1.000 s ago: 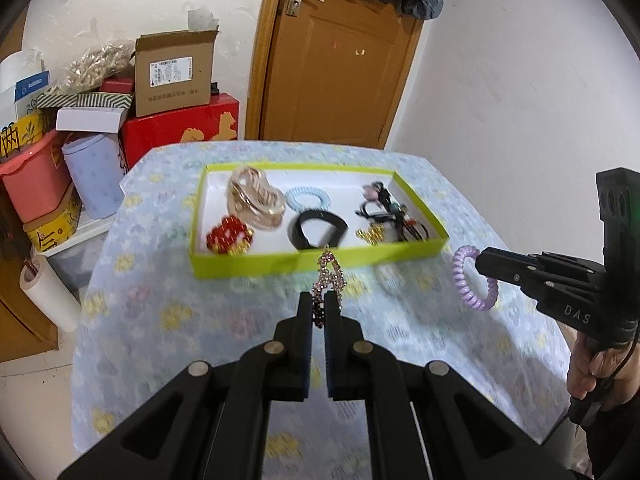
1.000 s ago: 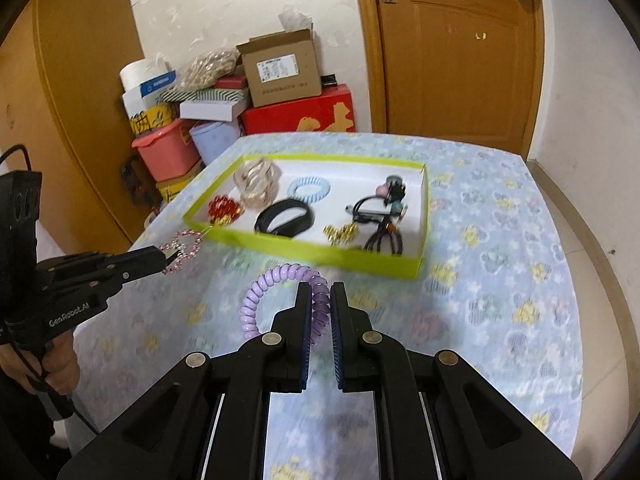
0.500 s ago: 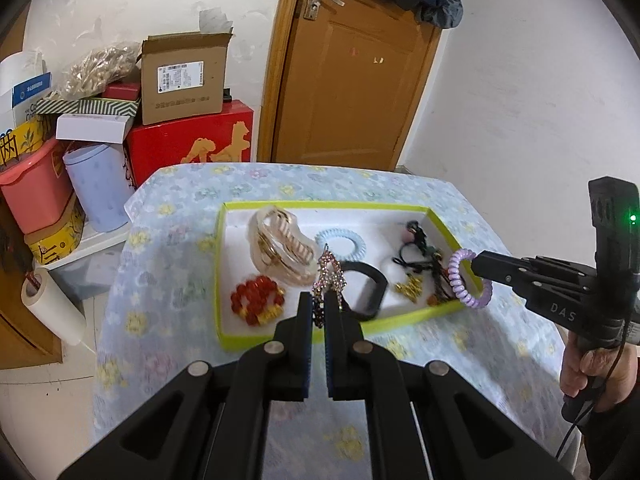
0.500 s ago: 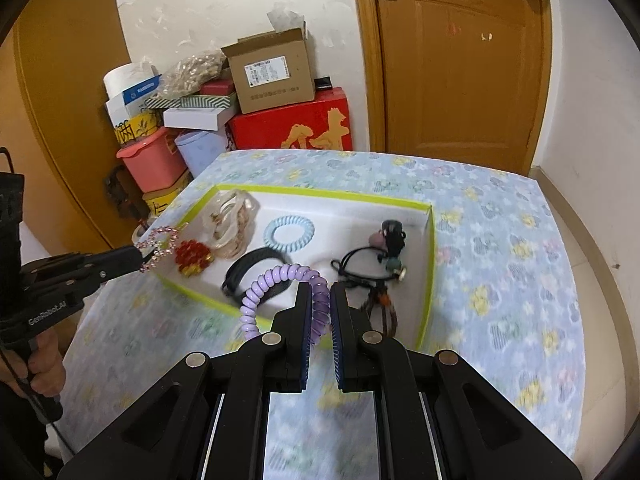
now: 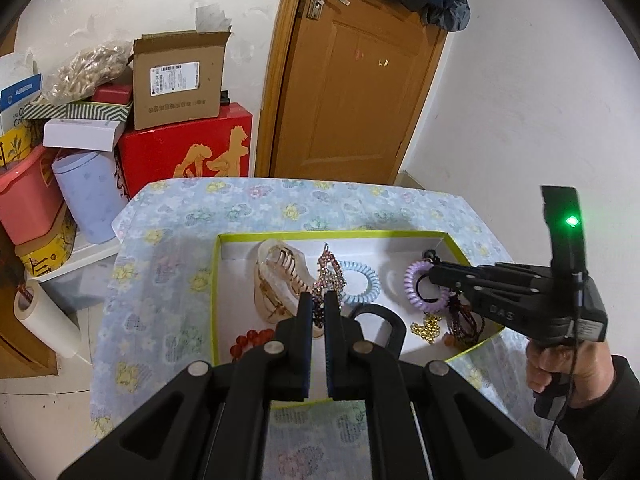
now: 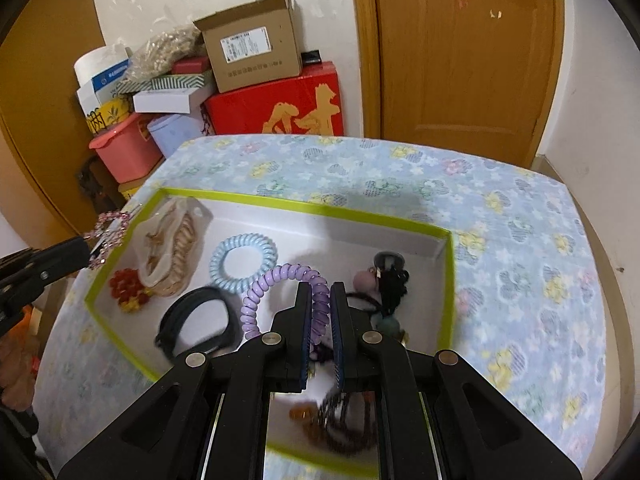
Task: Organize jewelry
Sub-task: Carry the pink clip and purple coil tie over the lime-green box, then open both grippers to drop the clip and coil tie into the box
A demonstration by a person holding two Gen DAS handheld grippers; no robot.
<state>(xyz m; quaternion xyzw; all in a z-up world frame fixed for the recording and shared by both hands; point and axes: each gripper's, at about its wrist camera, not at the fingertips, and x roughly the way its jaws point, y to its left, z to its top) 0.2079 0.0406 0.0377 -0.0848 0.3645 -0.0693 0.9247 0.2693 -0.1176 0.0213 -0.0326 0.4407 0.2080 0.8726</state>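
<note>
A white tray with a lime green rim sits on the flowered tablecloth. My left gripper is shut on a pink rhinestone hair clip, held over the tray's left part; the clip also shows in the right wrist view. My right gripper is shut on a purple spiral hair tie, held over the tray's right part; the tie also shows in the left wrist view. In the tray lie a beige claw clip, a blue spiral tie, a black band, red beads and dark hair ties.
Boxes stand beyond the table's far left: a red box, a cardboard box, a pink bin and a pale blue canister. A wooden door is behind the table. A white wall is on the right.
Both grippers have moved forward from in front of the tray to above it, each still holding its item. The tray now fills more of both views.
</note>
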